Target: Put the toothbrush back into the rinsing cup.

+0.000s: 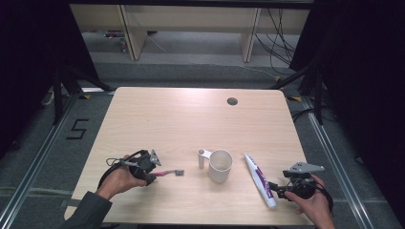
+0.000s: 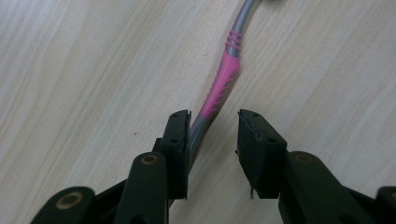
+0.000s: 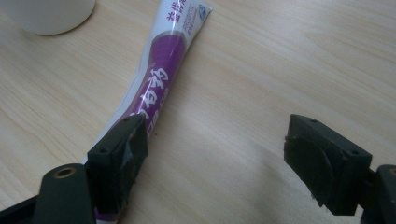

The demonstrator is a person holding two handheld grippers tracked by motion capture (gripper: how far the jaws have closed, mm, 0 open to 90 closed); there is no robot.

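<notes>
Left claw [image 2: 214,122] half-closed around the toothbrush [image 2: 219,88] handle, touching 1 jaw; right claw [image 3: 215,140] wide beside the toothpaste [image 3: 159,79] on the counter [image 1: 167,119].

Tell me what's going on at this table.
A person works two handheld grippers at a wooden table. The left gripper has its jaws around the handle of a pink and grey toothbrush lying flat, one pad against it, not yet clamped. The right gripper is open beside a purple and white toothpaste tube. A white mug stands between them.
</notes>
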